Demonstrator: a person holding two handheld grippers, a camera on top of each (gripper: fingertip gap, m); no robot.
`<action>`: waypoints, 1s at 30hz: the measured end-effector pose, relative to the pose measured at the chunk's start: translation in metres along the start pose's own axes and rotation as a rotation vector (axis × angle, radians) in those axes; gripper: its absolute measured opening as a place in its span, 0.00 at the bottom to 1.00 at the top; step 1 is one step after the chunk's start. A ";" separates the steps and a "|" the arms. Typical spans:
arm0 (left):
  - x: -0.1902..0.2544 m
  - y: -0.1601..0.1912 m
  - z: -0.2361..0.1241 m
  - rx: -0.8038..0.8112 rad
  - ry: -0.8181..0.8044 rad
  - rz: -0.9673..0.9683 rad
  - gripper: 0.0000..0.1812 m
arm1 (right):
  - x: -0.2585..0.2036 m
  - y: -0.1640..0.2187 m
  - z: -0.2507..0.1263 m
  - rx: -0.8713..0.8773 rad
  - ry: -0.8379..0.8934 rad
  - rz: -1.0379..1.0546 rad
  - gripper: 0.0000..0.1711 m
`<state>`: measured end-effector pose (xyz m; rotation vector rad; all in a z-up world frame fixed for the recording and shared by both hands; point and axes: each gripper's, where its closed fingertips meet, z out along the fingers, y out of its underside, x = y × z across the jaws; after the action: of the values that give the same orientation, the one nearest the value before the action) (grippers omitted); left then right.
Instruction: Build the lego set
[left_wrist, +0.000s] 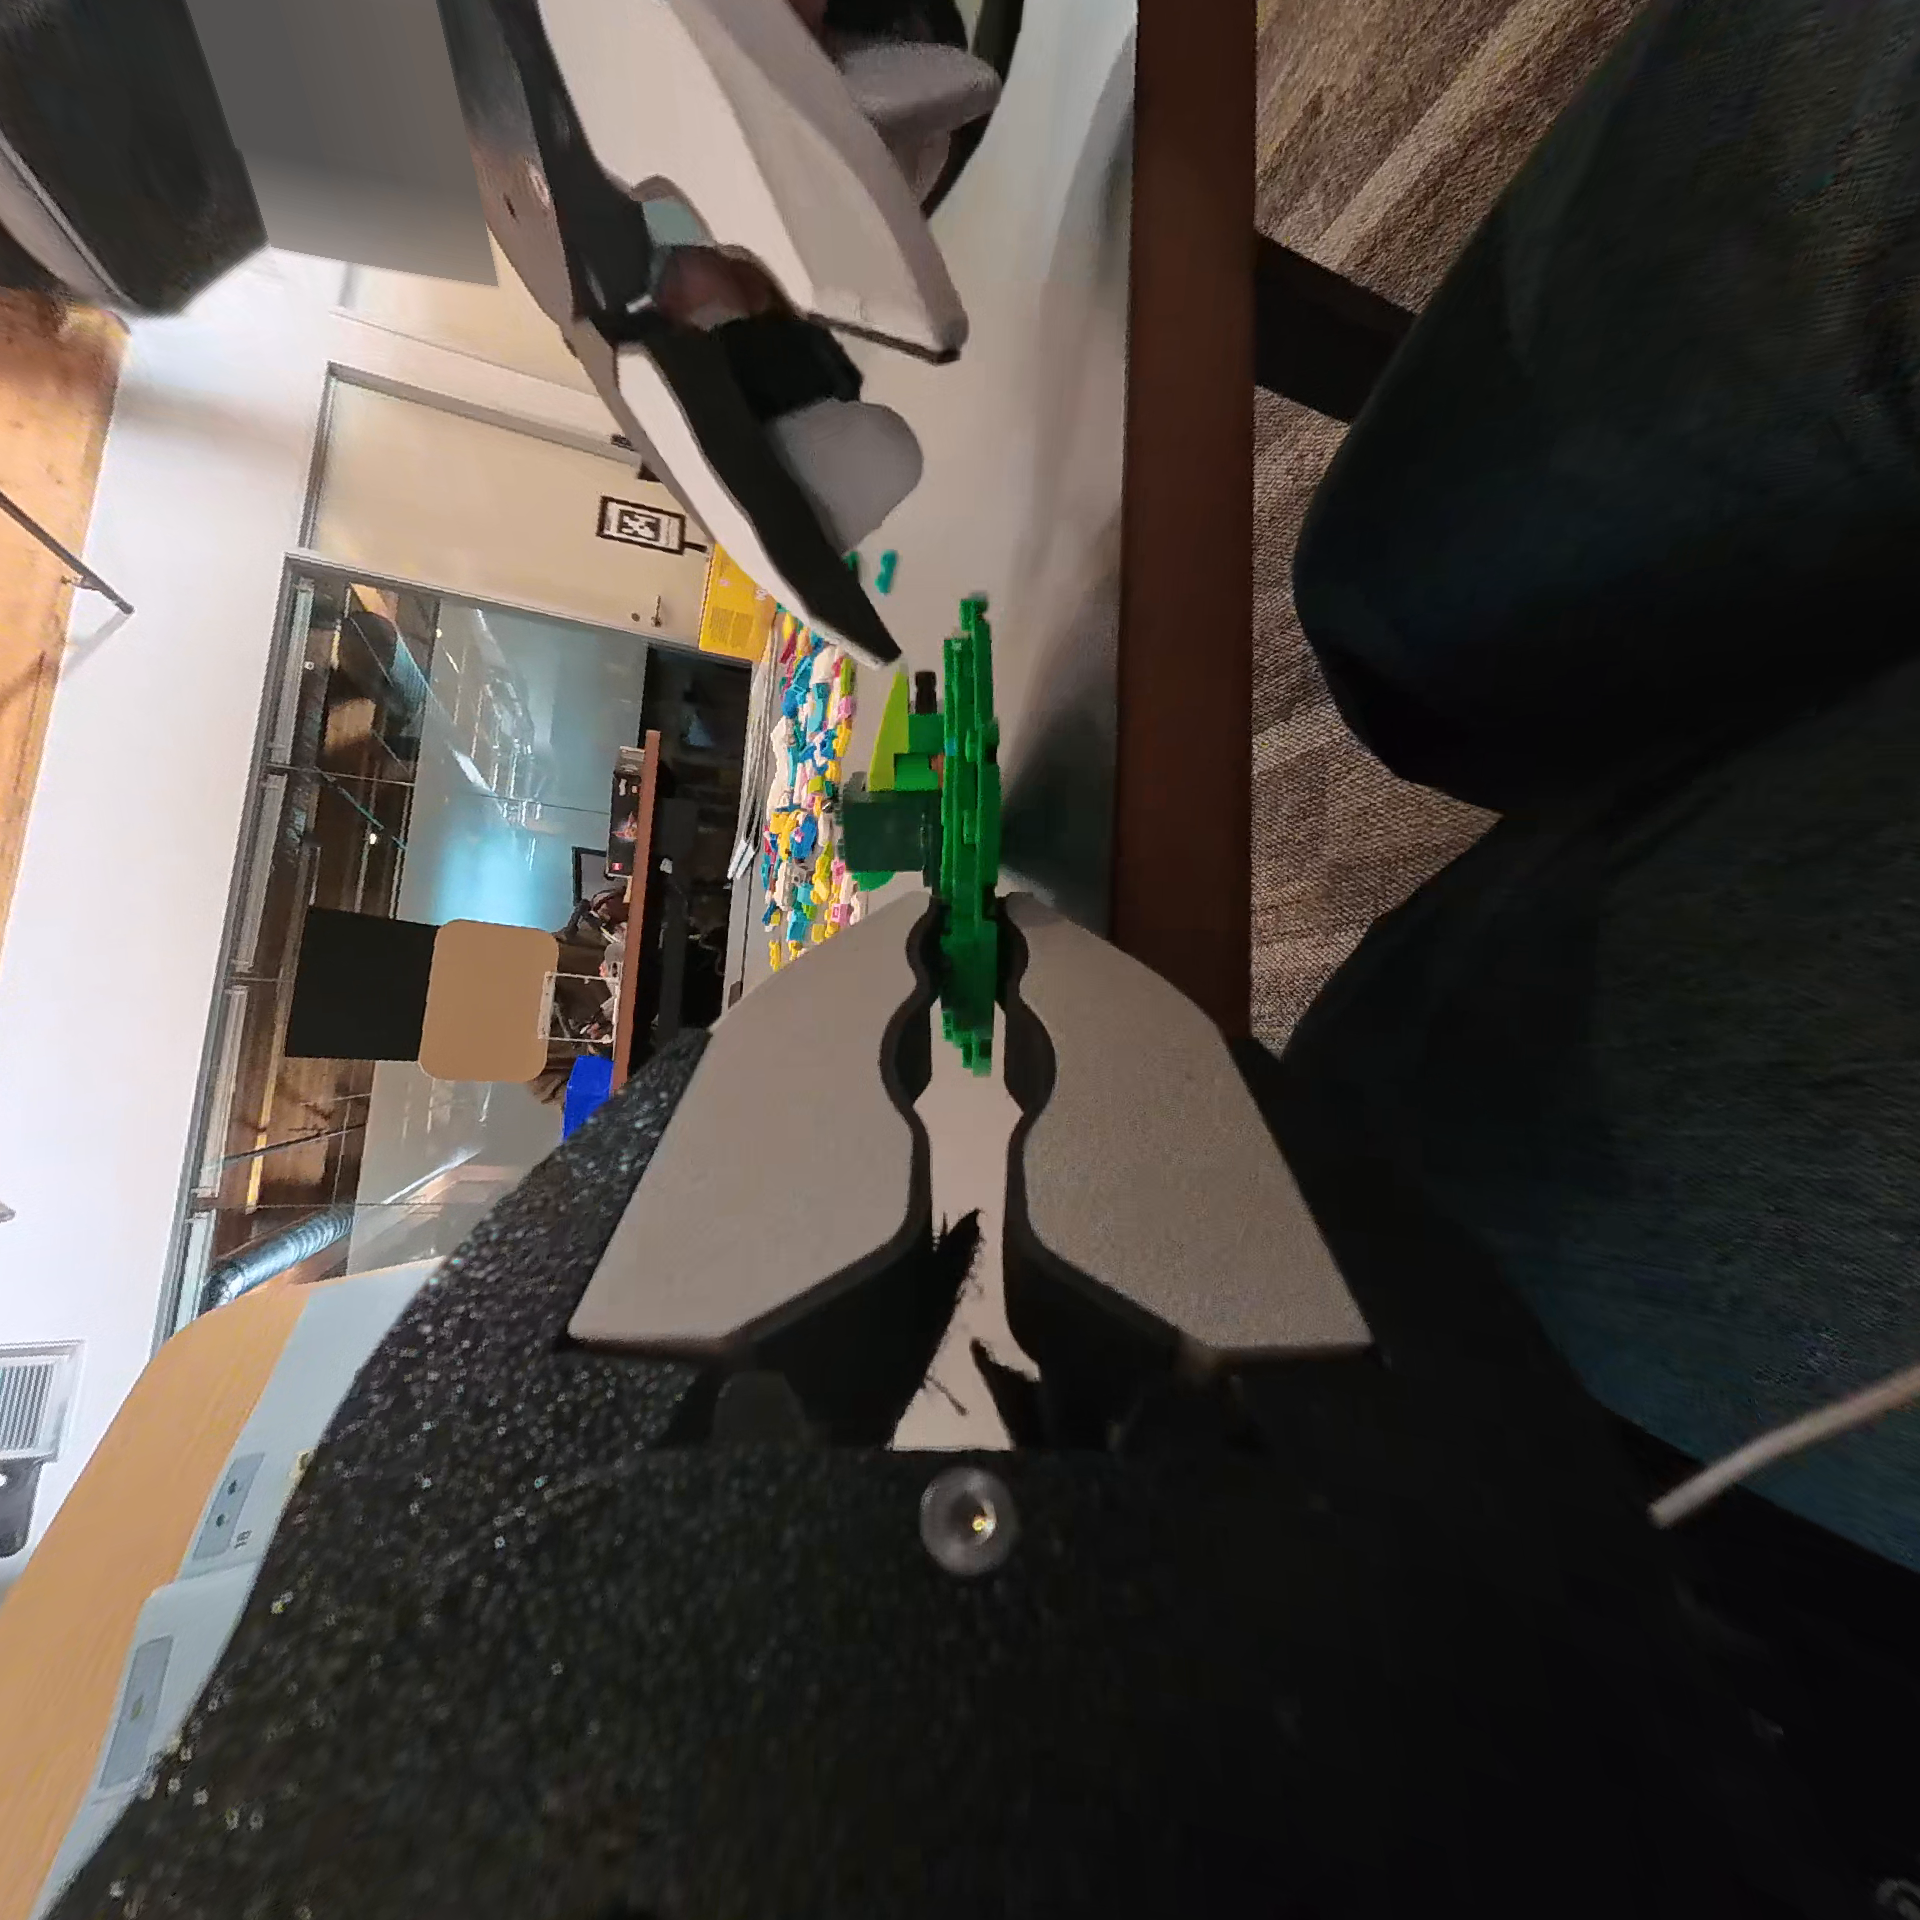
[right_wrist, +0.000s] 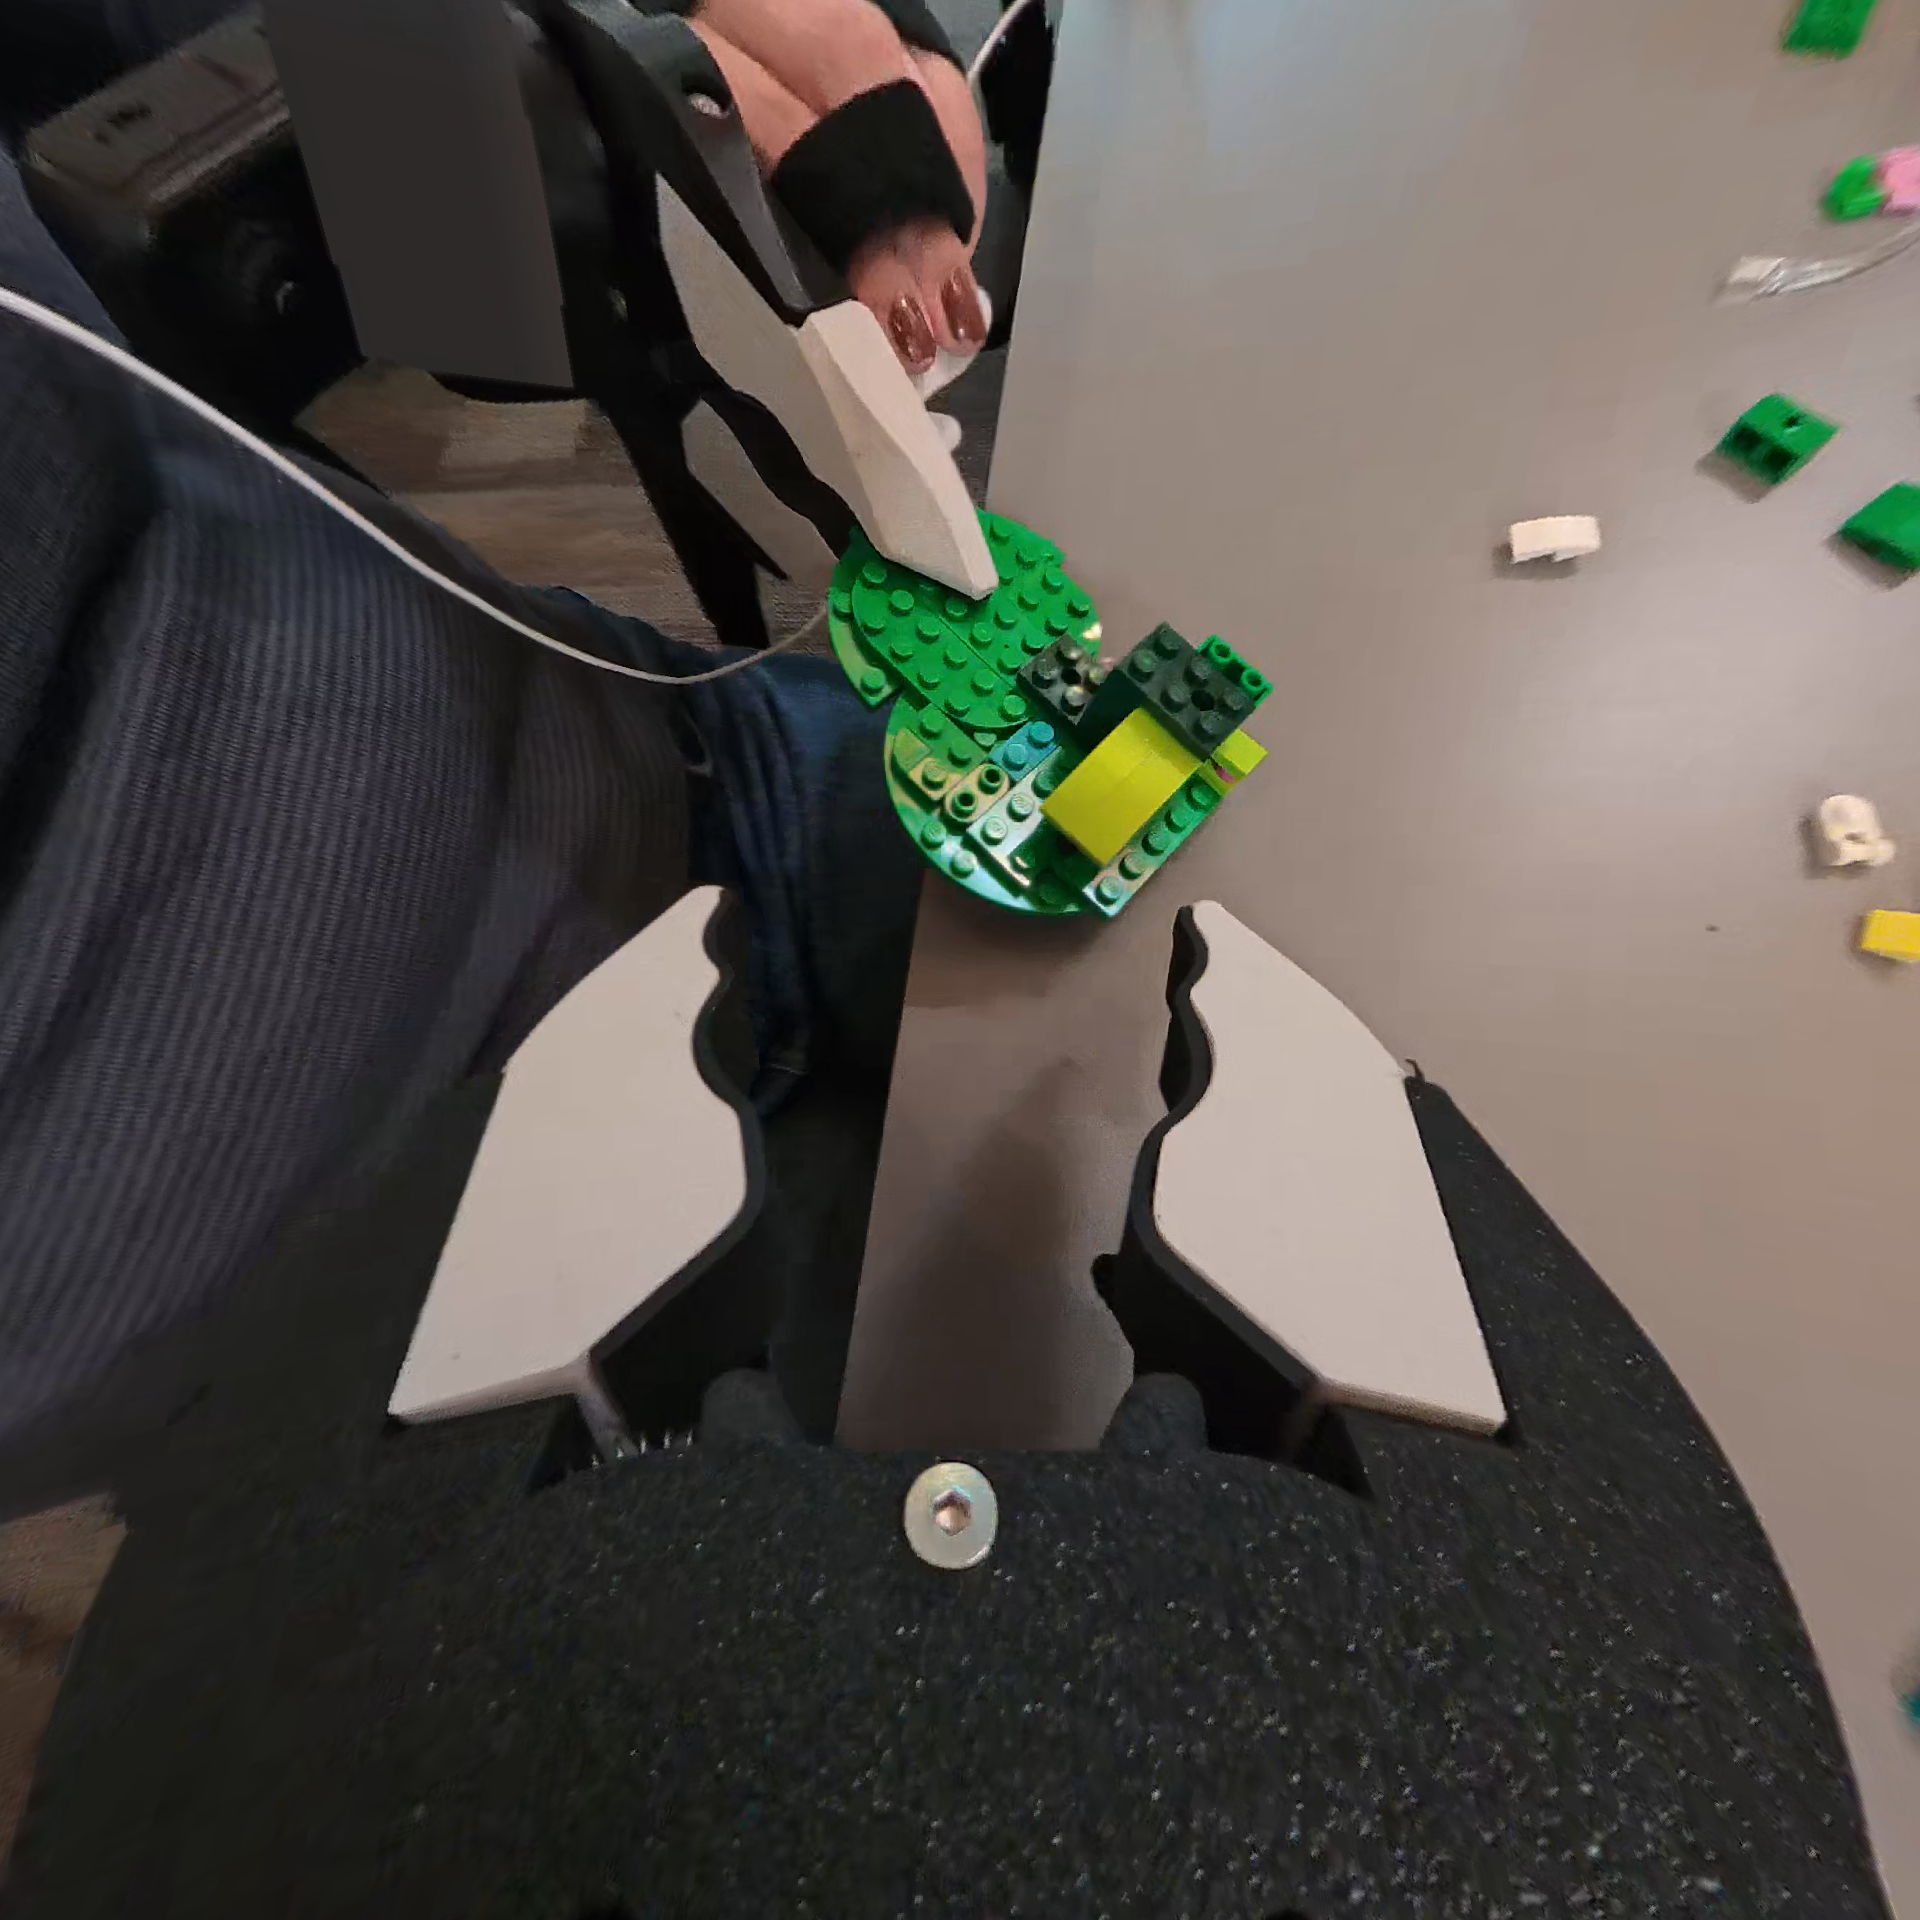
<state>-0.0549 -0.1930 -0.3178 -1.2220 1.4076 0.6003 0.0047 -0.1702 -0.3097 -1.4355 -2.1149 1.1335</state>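
Setting: Grey table (right_wrist: 1403, 727) with a brown edge, an office with glass partitions behind it, and a person's dark trousers (right_wrist: 312, 831) alongside.

Right gripper: right gripper (right_wrist: 951, 940) fills the near part of its own view, its jaws spread wide with nothing between them. It hovers over the table edge, just short of the build, probably free to fetch or press the next piece.

Left gripper: left gripper (left_wrist: 971, 940) has its fingers pressed together on the rim of the green base, pinching it. The person's hand (right_wrist: 904, 197) shows behind it in the right wrist view. This grip likely steadies the model so bricks can be pushed on without it sliding.

Lego build: green lego build (right_wrist: 1039, 717) sits at the table edge, part of its round plate overhanging toward the trousers. Dark green bricks (right_wrist: 1174, 675) and a lime sloped brick (right_wrist: 1122, 795) are stacked on its far half. The overhang probably gives the lower finger room under the plate.

Loose parts, nearer: white pieces (right_wrist: 1553, 538), a yellow piece (right_wrist: 1889, 932) and green bricks (right_wrist: 1771, 442) lie scattered well apart from the build.

Loose parts, farther: a pile of mixed coloured pieces (left_wrist: 810, 800) lies beyond the build.

Progress: seemingly early, with only a few bricks on the base.
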 end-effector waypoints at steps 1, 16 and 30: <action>-0.001 0.001 0.002 -0.002 -0.012 0.006 0.04 | 0.000 0.001 0.000 -0.005 0.019 -0.025 0.45; -0.091 0.003 0.007 0.166 -0.163 0.026 0.04 | 0.054 -0.059 -0.048 -0.032 0.686 -0.810 0.53; -0.157 -0.043 -0.012 0.474 -0.097 -0.015 0.04 | 0.024 -0.143 -0.084 0.176 0.701 -1.082 0.36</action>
<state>-0.0458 -0.1651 -0.1570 -0.8127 1.3587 0.2852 -0.0380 -0.1377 -0.1512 -0.3295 -1.7431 0.2923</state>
